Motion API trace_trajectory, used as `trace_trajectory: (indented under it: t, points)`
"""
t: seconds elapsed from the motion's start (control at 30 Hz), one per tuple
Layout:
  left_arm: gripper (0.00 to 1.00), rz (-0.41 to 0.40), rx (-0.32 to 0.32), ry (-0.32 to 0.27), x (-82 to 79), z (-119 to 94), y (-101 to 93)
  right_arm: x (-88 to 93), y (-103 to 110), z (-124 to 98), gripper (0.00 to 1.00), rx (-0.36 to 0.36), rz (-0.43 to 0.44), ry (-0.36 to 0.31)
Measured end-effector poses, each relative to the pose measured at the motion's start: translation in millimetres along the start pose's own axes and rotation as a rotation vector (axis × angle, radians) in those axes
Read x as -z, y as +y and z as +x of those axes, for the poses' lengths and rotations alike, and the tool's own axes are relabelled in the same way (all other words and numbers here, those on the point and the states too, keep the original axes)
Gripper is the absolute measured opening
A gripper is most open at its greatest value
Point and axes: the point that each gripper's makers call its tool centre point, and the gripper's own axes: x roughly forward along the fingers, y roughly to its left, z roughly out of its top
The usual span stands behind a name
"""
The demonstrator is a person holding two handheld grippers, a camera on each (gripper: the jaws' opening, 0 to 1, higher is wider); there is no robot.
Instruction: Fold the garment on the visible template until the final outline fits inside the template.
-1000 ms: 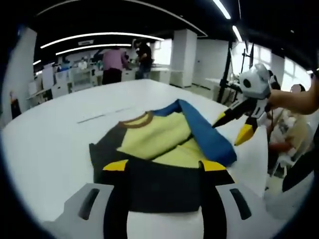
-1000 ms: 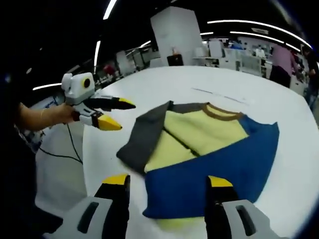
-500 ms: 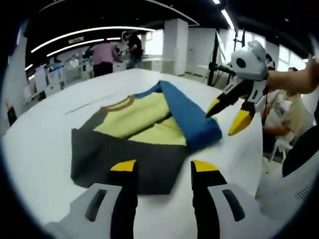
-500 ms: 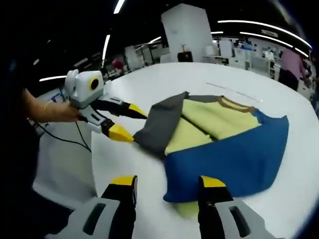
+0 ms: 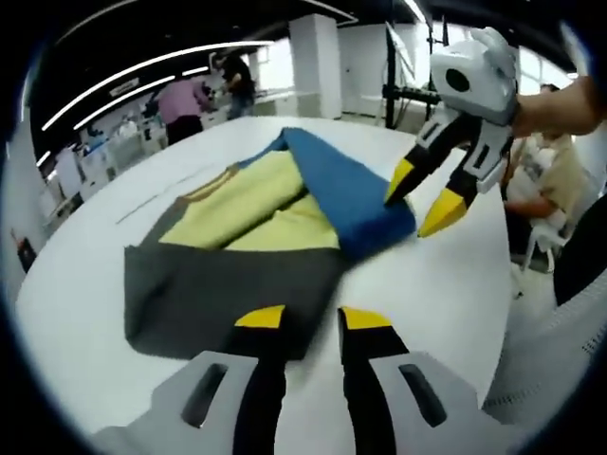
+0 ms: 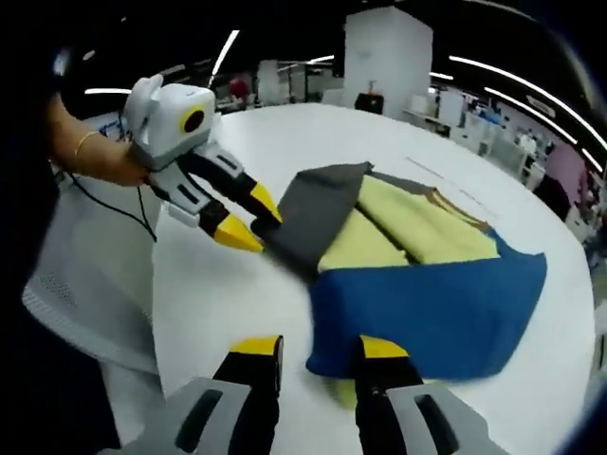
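Note:
A garment lies on the white table [image 5: 446,284], with a yellow body [image 5: 256,204], a brown collar, a grey side [image 5: 209,284] and a blue side [image 5: 341,185]. Both sides are folded in over the yellow. My left gripper [image 5: 313,318] is open, its jaws straddling the grey hem; the right gripper view shows it at the grey fold's edge [image 6: 247,216]. My right gripper [image 6: 321,347] is open around the corner of the blue panel [image 6: 436,303], and it enters the left gripper view at the blue fold's end [image 5: 420,197].
A thin line [image 5: 152,204] is marked on the table beyond the garment. The table's edge runs close behind both grippers. People [image 5: 180,104] stand at benches in the background, and a person [image 5: 545,180] sits to the right. A cable [image 6: 104,204] hangs off the table side.
Both grippers have moved in to the garment's edges, left to the grey hem, right to the blue corner. Each one's jaws have narrowed. The garment lies as before.

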Motion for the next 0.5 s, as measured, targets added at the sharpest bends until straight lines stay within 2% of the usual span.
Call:
trace_trajectory:
  t: [0.1, 0.23, 0.5]
  points:
    - [0.13, 0.001, -0.001, 0.004, 1.2, 3, 1.5, 7.5, -3, 5, 0.20, 0.033, -0.063, 0.039]
    - [0.09, 0.003, -0.011, 0.016, 4.1, 3, 4.3, 11.7, -4, 9, 0.14, 0.057, -0.092, 0.055]
    - [0.00, -0.017, -0.015, 0.018, 5.4, 2, 5.3, 17.2, -10, 16, 0.00, 0.083, -0.068, 0.069]
